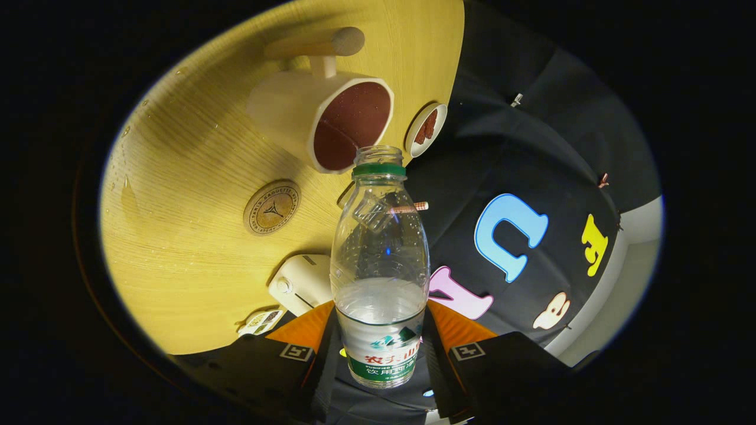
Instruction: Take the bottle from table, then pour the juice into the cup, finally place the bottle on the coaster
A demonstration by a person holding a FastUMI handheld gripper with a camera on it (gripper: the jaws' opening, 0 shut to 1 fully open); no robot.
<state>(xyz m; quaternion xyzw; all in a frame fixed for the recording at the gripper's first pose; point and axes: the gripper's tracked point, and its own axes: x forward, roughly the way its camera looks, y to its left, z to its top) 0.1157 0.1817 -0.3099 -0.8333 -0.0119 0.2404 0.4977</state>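
1. The gripper [381,354] has both fingers clamped on the lower body of the bottle [380,265], bottom centre of the frame, so it won't slip while tipped.
2. The bottle's open, capless mouth sits right at the rim of the cup [322,121], upper centre, lined up for pouring. The cup's inside looks dark reddish.
3. Only a little liquid looks left, pooled near the fingers, so the pour seems mostly done or paused.
4. The coaster [271,207] waits on the table [177,248], left of the bottle, nothing on it yet. It looks like the next stop.
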